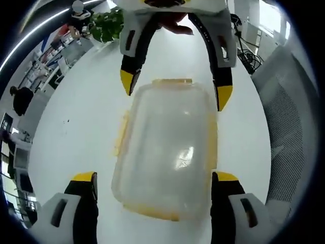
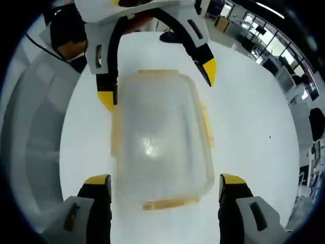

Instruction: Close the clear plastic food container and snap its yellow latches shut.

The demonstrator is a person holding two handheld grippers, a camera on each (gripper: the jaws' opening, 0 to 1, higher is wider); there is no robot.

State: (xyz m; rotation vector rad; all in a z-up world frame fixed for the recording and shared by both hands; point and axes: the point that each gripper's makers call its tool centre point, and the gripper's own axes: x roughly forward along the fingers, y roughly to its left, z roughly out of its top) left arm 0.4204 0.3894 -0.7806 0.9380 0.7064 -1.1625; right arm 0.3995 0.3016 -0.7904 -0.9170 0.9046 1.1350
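A clear plastic food container point(image 1: 167, 147) with its lid resting on top lies on the white table point(image 1: 76, 137). Yellow latches run along its edges; the side latch point(image 1: 121, 134) flares outward. My left gripper point(image 1: 154, 178) is open, its yellow-tipped jaws straddling the container's near end. My right gripper point(image 1: 175, 89) comes in from the far side, also open, its jaws on either side of the far end. In the right gripper view the same container point(image 2: 160, 142) sits between my right gripper point(image 2: 165, 180) and the left gripper point(image 2: 157, 84); the flared latch point(image 2: 205, 127) shows at the right.
A grey mesh chair point(image 1: 289, 127) stands close to the table's edge, and shows again as a chair point(image 2: 35, 142). A green plant point(image 1: 106, 25) is beyond the table. Office desks and people are in the background.
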